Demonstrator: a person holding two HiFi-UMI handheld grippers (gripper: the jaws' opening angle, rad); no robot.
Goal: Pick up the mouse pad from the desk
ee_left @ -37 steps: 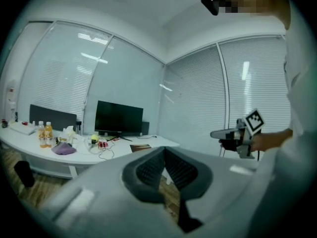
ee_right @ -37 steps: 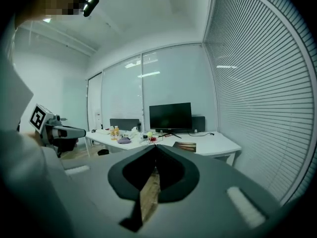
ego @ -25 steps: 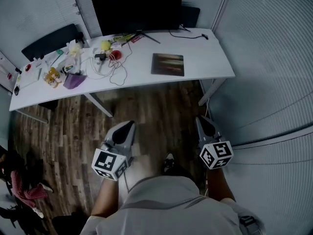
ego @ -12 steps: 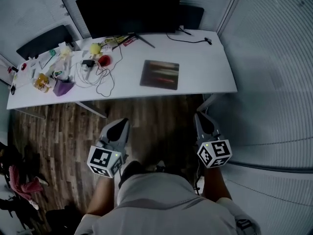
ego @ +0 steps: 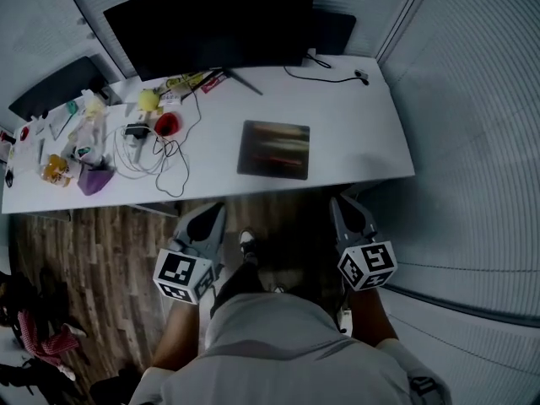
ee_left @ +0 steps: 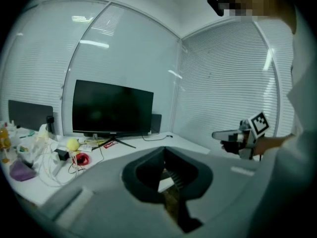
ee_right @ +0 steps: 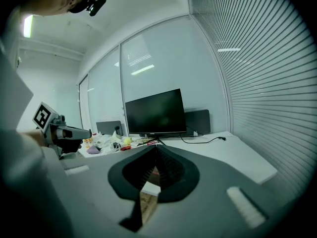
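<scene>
On the white desk [ego: 363, 142], toward its 6 o'clock edge, the dark mouse pad [ego: 274, 148] lies flat with bare desktop all around it. From the pad, the black monitor [ego: 211, 24] stands at 12 o'clock, a thin black cable [ego: 325, 78] trails at 1 o'clock, and a tangle of white cords [ego: 156, 154] with a yellow ball [ego: 148, 99] and a red object [ego: 166, 124] sits at 9 o'clock, well apart from it. The left gripper [ego: 211, 211] hangs at the pad's 7 o'clock and the right gripper [ego: 342, 202] at its 5 o'clock, both off the desk and over the wooden floor [ego: 101, 251].

The likely trouble is the pad itself: it looks thin and lies flush, so a jaw meeting its edge head-on would probably shove it toward the monitor instead of getting under it. Dragging it to the front edge to lift a corner could let it slip off to the floor.

Both grippers have their fingers fully together. Each gripper view shows nothing between the jaws, and neither gripper touches the pad, the desk or anything else.
</scene>
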